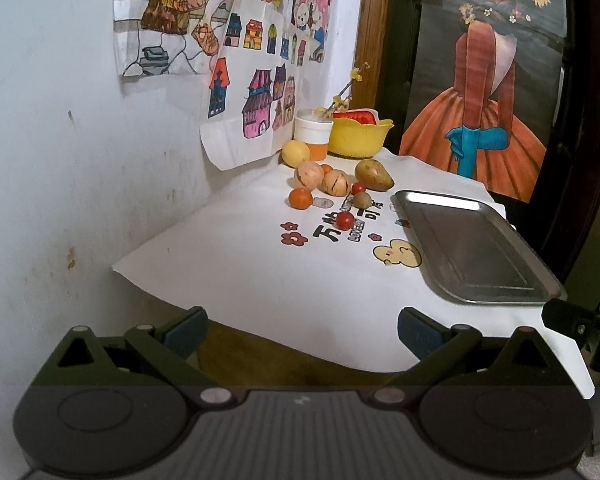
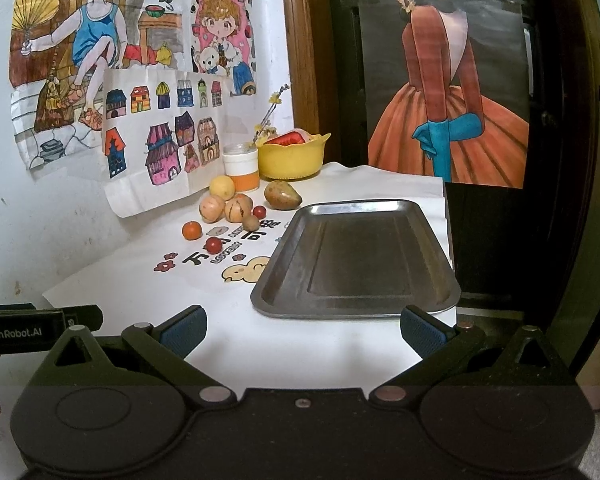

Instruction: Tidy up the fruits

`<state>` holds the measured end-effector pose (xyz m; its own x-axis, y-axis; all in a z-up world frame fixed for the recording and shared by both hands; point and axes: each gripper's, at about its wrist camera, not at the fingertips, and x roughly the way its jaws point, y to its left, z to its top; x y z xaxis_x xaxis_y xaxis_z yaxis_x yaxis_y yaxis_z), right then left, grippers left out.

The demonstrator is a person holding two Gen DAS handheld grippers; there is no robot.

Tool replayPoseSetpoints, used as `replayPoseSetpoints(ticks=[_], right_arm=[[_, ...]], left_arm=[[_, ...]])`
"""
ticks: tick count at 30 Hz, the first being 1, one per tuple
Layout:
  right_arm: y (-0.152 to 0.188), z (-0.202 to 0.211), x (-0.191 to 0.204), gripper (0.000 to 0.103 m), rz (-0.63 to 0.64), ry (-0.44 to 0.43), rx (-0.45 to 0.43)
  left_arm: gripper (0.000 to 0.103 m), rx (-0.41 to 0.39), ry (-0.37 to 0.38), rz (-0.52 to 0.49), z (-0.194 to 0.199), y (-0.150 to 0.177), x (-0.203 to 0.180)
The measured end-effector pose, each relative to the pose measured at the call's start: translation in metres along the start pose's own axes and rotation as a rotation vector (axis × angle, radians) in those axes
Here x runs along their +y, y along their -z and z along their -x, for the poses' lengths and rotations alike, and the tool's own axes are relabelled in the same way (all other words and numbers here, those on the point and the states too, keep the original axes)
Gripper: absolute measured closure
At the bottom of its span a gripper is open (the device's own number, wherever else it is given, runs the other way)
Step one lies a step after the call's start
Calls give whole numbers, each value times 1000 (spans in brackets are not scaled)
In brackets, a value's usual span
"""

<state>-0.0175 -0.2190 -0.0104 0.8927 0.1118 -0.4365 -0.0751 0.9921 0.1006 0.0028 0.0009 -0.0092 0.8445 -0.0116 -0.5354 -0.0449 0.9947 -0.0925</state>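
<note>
Small orange fruit [image 1: 326, 168] behind striped fruits [image 1: 309, 175].

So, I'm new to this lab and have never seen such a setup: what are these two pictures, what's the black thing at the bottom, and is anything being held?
There is no robot here. A person carries two handheld grippers, each with a fisheye camera that looks forward along its two fingers. One picture comes from the left gripper, the other from the right gripper; the black shape at the bottom is the tool itself. Both sets of jaws stand wide open and hold nothing. Ahead is a table under a white printed cloth. On it lie loose fruits: a mango, a yellow round fruit, two striped melons, an orange and small red ones. Beside them sits an empty metal tray, with a yellow bowl behind.
</note>
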Motion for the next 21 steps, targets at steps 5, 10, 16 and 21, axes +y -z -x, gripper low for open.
replayPoseSetpoints(ticks=[5, 10, 16, 21], right_arm=[[2, -5, 1, 0, -4, -3, 12], [1, -6, 0, 0, -7, -3, 26], [2, -13, 0, 0, -7, -5, 48], [3, -21, 0, 0, 0, -7, 73]], left_arm=[[0, 11, 0, 1, -3, 0, 1], [0, 26, -7, 0, -8, 0, 1], [0, 50, -14, -1, -15, 1, 1], [0, 73, -22, -2, -23, -1, 2]])
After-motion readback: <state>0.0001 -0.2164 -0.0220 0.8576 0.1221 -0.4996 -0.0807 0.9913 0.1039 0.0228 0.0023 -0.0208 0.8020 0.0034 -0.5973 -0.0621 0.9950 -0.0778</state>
